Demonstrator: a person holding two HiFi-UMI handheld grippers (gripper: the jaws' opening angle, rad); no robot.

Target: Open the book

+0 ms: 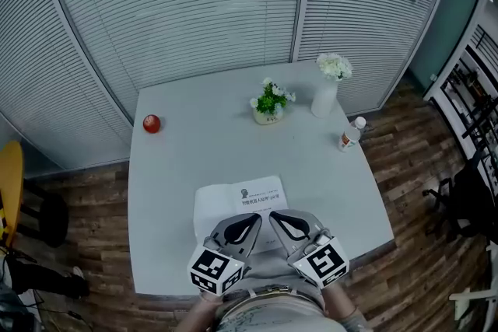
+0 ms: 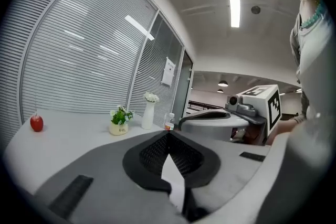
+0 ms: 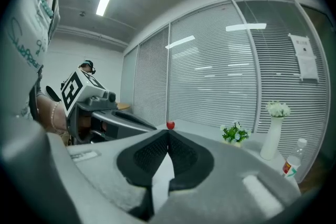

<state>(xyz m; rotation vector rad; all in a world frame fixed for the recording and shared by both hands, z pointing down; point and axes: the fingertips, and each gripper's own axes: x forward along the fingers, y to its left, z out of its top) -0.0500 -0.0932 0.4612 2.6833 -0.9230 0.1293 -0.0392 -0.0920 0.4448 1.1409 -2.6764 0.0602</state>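
Above the book, its print unreadable, left gripper and right gripper sit closed, empty.

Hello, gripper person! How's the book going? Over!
Left gripper and right gripper both shut, empty, hovering above the book. Book flat on table, near edge, untouched. Apple, plant, vase, bottle far off, nothing blocking.

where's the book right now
Head view: the book lies on the table near its front edge, centre, partly hidden by the left gripper and right gripper; the plant is farther back.
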